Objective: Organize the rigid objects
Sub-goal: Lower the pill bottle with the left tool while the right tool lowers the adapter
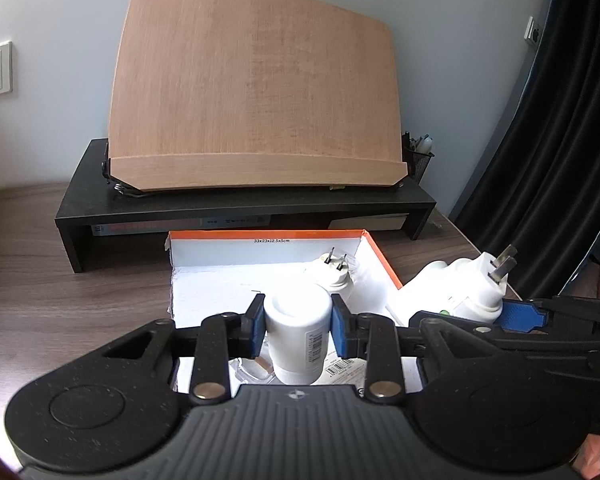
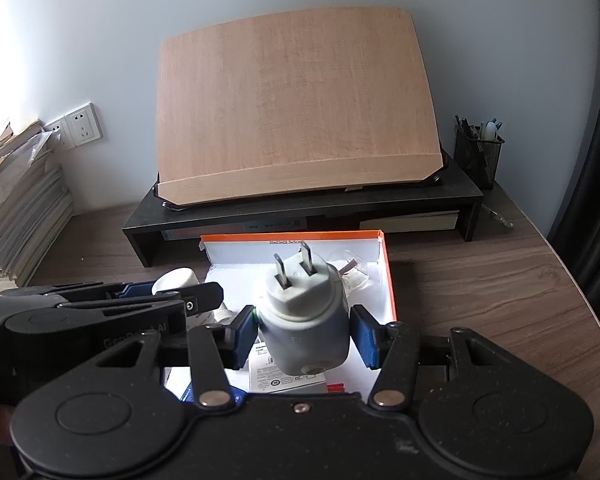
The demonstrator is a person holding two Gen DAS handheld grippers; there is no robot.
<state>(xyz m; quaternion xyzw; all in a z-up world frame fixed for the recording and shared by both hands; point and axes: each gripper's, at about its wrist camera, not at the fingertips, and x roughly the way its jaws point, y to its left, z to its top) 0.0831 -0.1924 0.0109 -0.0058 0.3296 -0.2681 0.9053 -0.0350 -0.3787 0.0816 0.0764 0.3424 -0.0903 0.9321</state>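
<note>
Left hand-held gripper is clamped on a white bottle, blue pads tight on both sides, bottle upright and lifted above the box. Right hand-held gripper is closed on a white plug adapter, prongs pointing up and away; its left pad touches the body, the right pad looks just at the surface (contact on that side is hard to confirm). Both hover over the open orange-rimmed box on the bench.

Inside the box: a second small plug near the far right corner, a clear plastic piece below the bottle, some printed cards or packs on the floor.

Progress, as judged: partway. Some items already sit in the box; bottle and adapter are both in the air, neither placed yet. Left to do: set both down, then release. Whether they go into the box or out of it, cannot tell.

Beyond: black riser with a wooden board, pen cup.
</note>
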